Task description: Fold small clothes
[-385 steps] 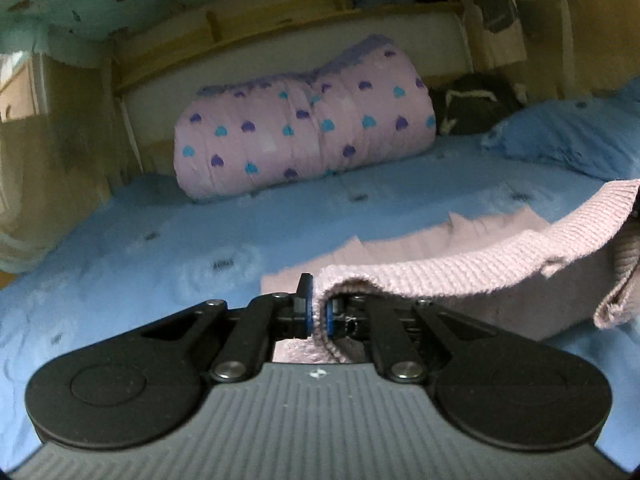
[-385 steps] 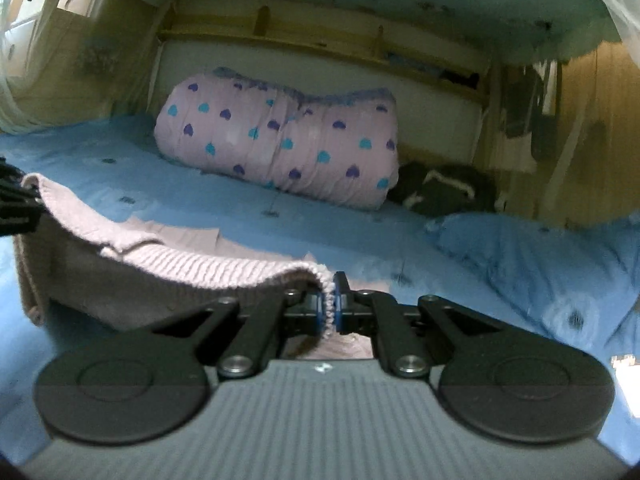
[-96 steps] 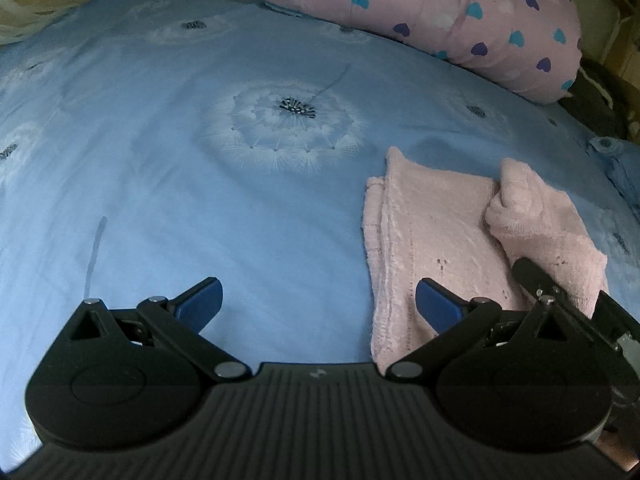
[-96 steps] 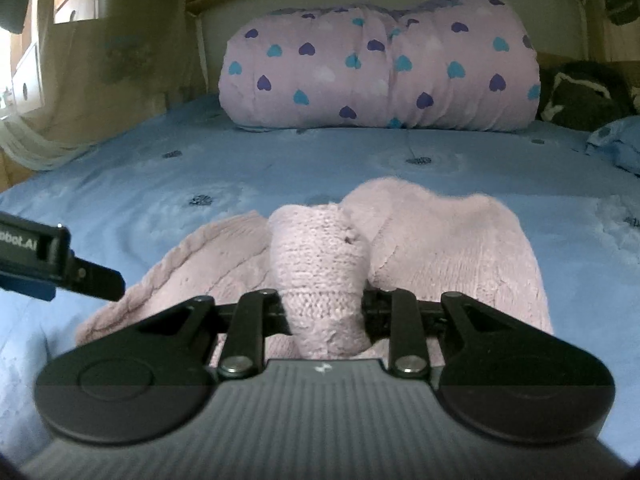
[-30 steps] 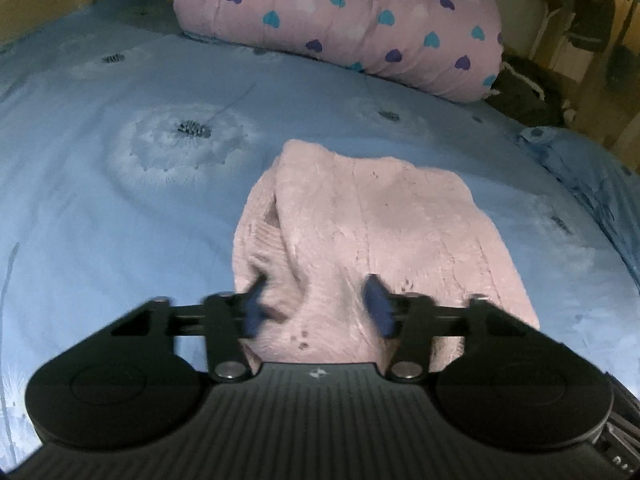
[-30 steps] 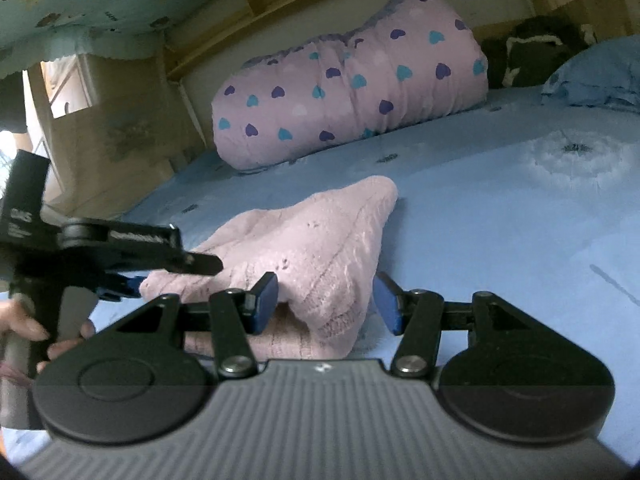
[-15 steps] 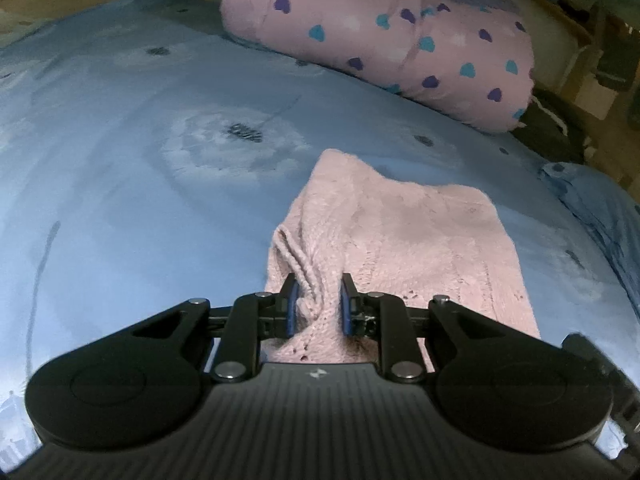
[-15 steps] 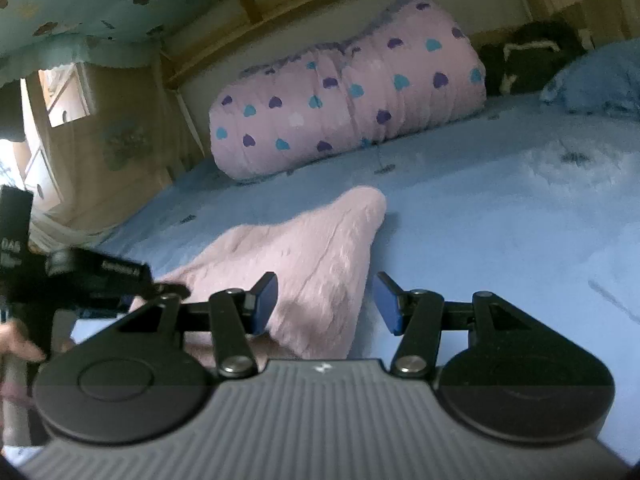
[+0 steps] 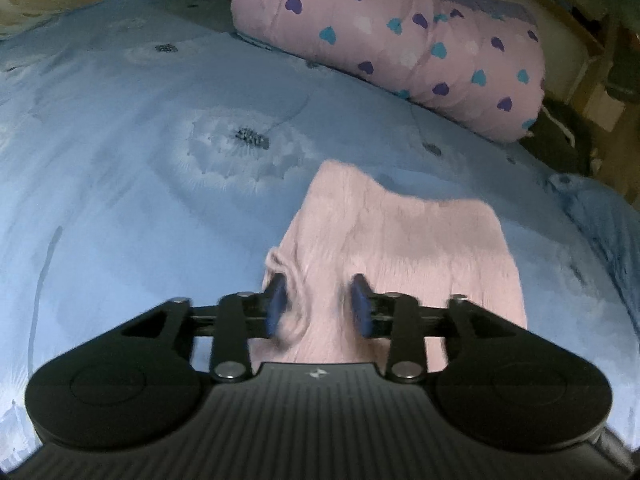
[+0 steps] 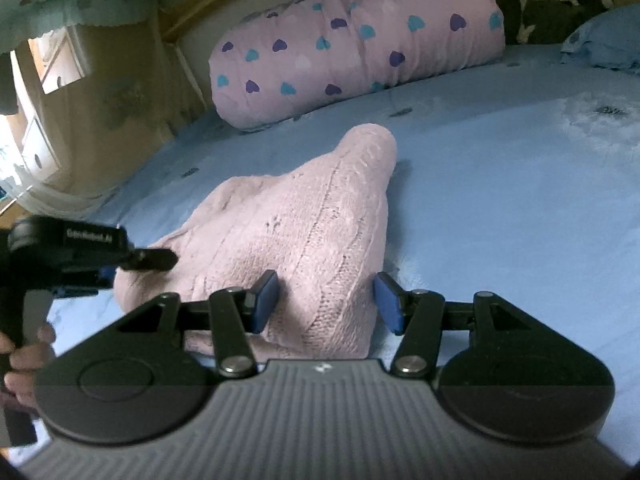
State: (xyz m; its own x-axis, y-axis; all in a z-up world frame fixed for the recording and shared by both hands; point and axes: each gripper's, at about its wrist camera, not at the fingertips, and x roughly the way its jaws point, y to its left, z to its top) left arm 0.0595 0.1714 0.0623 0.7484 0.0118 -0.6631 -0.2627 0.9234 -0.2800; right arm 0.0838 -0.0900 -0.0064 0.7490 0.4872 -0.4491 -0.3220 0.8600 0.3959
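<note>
Your left gripper has just spread open, releasing the sweater it pinched; the folded sweater lies on the bed. Your right gripper straddles its edge, spread, not pinching. Lifting carelessly could snag and unfold it.

The pink sweater is nubbly cable-knit cloth, the blue bedsheet smooth matt cloth.

We note a home bedroom: blue dandelion-print bedsheet, rolled pink heart-print quilt at the far end, wooden bed frame beyond it.
</note>
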